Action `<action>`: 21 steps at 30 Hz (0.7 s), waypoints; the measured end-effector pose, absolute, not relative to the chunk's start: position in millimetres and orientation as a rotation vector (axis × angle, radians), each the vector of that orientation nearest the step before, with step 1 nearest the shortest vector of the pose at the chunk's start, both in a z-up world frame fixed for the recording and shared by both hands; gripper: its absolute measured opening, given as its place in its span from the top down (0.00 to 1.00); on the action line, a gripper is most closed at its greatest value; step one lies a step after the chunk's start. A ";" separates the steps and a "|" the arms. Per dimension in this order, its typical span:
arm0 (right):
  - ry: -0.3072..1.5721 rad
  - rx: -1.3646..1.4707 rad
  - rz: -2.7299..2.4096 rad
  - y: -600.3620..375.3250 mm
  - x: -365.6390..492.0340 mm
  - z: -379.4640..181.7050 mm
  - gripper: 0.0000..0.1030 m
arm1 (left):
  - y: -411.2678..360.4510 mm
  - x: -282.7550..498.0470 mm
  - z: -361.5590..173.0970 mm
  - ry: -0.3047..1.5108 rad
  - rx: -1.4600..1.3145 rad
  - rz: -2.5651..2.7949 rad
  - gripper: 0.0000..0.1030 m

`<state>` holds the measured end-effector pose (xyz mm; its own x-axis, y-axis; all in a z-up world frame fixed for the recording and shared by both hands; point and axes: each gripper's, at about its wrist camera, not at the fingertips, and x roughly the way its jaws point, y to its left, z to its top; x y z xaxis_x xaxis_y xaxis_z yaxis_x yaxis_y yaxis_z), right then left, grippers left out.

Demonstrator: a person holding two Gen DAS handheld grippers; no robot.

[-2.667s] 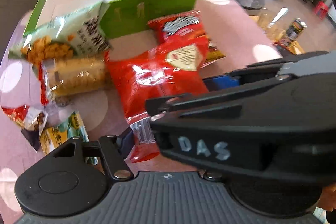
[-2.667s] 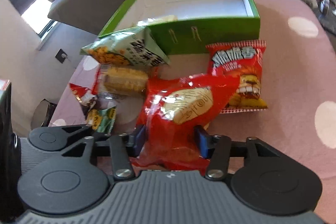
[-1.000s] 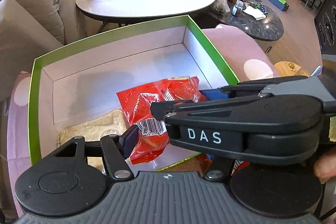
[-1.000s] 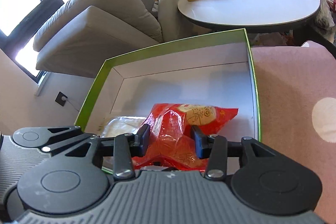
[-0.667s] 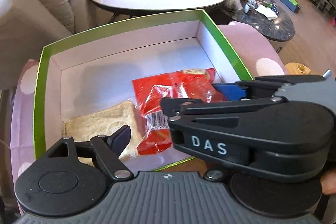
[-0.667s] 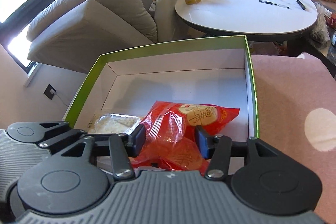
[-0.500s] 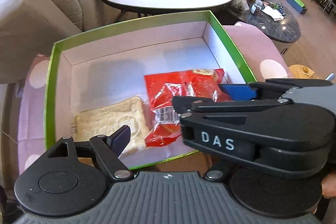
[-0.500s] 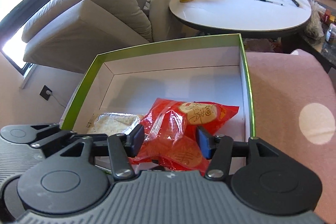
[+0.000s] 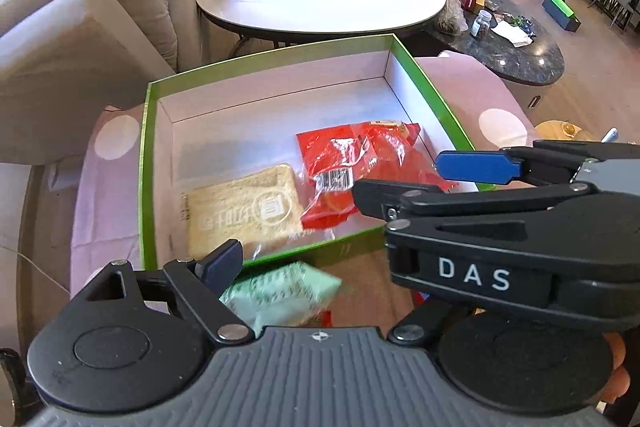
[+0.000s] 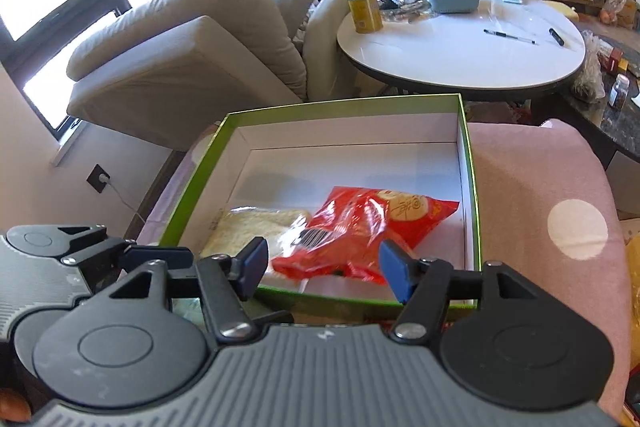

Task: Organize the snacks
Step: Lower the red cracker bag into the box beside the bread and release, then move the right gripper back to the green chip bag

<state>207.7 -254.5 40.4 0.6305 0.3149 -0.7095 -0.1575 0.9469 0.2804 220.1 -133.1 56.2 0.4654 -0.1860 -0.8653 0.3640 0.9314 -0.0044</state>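
In the left wrist view, your left claw (image 9: 320, 247) had its jaws opening, with nothing pressed between them; only its left pad showed at about 7 o'clock, the right one hidden behind your right claw (image 9: 476, 167), which crossed the frame from 3 o'clock with its blue pad out over the box's near right corner. The green box (image 9: 144, 187) sat open on the pink spotted table (image 9: 496, 95). Inside it, the red snack bag (image 9: 360, 163) lay on the floor toward the right wall, its barcode end toward you, touching the pale bread pack (image 9: 244, 211) at its 9 o'clock. A light green packet (image 9: 280, 295), blurred, lay outside the box just below its near wall.

In the right wrist view, your right claw (image 10: 324, 269) was opening too, its blue pads standing clear on either side of the red snack bag (image 10: 368, 227) without touching it. That bag rested in the near right part of the green box (image 10: 192, 187), the bread pack (image 10: 248, 227) at its 9 o'clock. A white round table (image 10: 460, 55) stood beyond at 1 o'clock, a beige sofa (image 10: 180, 47) at 10 o'clock.
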 end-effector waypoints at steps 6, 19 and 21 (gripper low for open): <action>0.838 0.161 0.280 -241.5 185.3 49.0 0.35 | -118.7 194.7 63.0 1.027 0.191 -0.329 0.17; 0.895 0.036 0.307 -207.6 134.8 34.1 0.30 | -62.7 138.3 45.0 1.069 0.158 -0.287 0.17; 0.901 0.027 0.307 -203.6 130.4 31.4 0.30 | -52.2 134.4 43.3 1.071 0.139 -0.276 0.17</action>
<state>130.4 -203.6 31.4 0.5801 0.2733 -0.7673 -0.2512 0.9561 0.1507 134.4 -52.2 43.3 0.4495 -0.1553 -0.8797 0.2897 0.9569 -0.0209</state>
